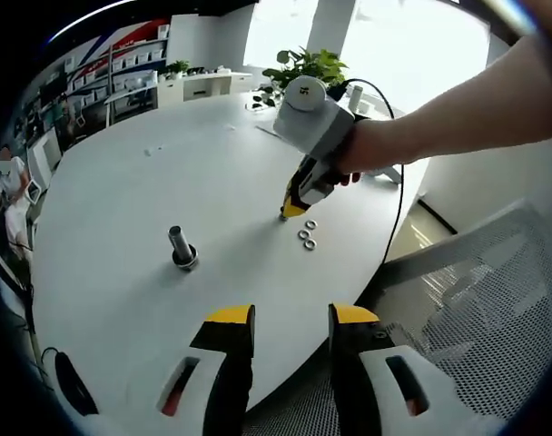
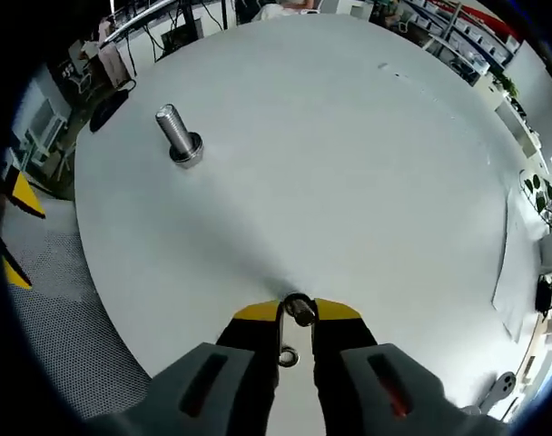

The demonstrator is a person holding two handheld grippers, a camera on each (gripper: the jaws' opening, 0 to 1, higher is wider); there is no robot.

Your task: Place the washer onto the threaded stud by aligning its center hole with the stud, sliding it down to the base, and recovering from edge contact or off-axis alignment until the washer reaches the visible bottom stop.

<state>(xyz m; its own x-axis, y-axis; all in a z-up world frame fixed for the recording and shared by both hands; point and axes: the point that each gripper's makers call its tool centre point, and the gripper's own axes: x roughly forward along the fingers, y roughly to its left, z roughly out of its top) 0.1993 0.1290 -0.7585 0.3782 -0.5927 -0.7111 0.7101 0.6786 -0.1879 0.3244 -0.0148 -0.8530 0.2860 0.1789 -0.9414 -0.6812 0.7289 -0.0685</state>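
Note:
The threaded steel stud (image 1: 180,245) (image 2: 178,136) stands upright on its round base on the white table (image 1: 122,182) (image 2: 349,136). Three loose washers (image 1: 308,234) lie on the table to its right. My right gripper (image 1: 292,207) (image 2: 298,311), held by a hand, has its yellow tips down at the table just beside them and is shut on a washer (image 2: 300,310). Another washer (image 2: 287,356) lies under it between the fingers. My left gripper (image 1: 291,318) is open and holds nothing; it hovers near the table's edge, short of the stud.
A mesh chair (image 1: 476,300) stands beyond the table's edge on the right. A potted plant (image 1: 303,68) and a cable sit at the table's far side. Papers (image 2: 517,245) lie toward the right edge. Shelves and desks line the room behind.

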